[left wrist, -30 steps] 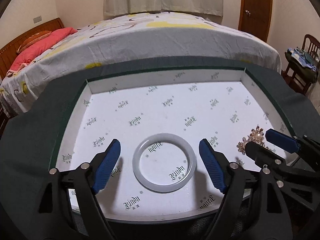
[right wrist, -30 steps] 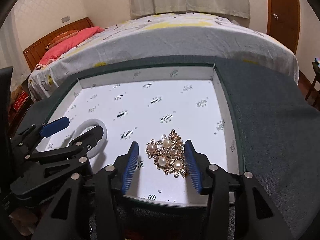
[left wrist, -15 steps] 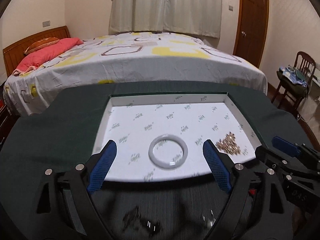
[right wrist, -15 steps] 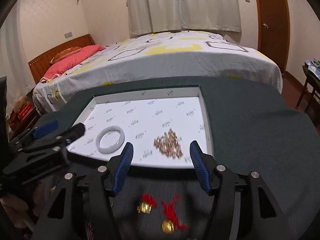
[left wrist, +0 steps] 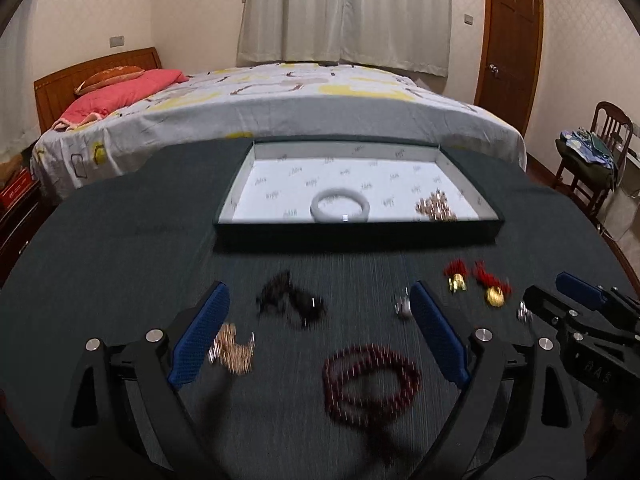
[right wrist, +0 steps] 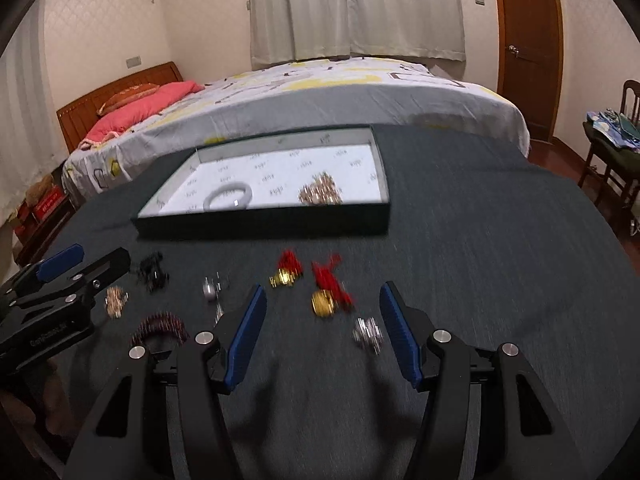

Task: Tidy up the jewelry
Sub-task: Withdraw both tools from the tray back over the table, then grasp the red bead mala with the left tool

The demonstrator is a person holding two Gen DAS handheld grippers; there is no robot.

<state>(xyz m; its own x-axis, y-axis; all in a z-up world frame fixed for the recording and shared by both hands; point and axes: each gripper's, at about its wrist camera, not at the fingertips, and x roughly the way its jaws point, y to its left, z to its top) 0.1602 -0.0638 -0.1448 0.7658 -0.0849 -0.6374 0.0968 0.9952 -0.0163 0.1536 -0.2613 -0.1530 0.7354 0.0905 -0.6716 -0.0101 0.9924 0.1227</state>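
Observation:
A dark tray with a white lining (left wrist: 256,160) (right wrist: 384,184) stands on the dark table. It holds a pale bangle (left wrist: 340,207) (right wrist: 228,197) and a gold pearl cluster (left wrist: 435,210) (right wrist: 320,194). Loose jewelry lies in front of the tray: a dark red bead bracelet (left wrist: 370,384) (right wrist: 159,326), a black piece (left wrist: 290,300) (right wrist: 152,272), a gold piece (left wrist: 234,350) (right wrist: 116,300), two red-tasselled gold earrings (left wrist: 478,284) (right wrist: 312,284), a silver piece (right wrist: 368,335). My left gripper (left wrist: 320,336) is open and empty above the bracelet. My right gripper (right wrist: 322,338) is open and empty near the earrings.
A bed (left wrist: 280,112) stands just beyond the table. A wooden chair with clothes (left wrist: 592,156) is at the right, a door (left wrist: 512,40) behind it. The images are motion-blurred.
Both grippers have pulled back from the tray, leaving the bangle and the pearl cluster inside it. The loose jewelry in front of the tray has come into view.

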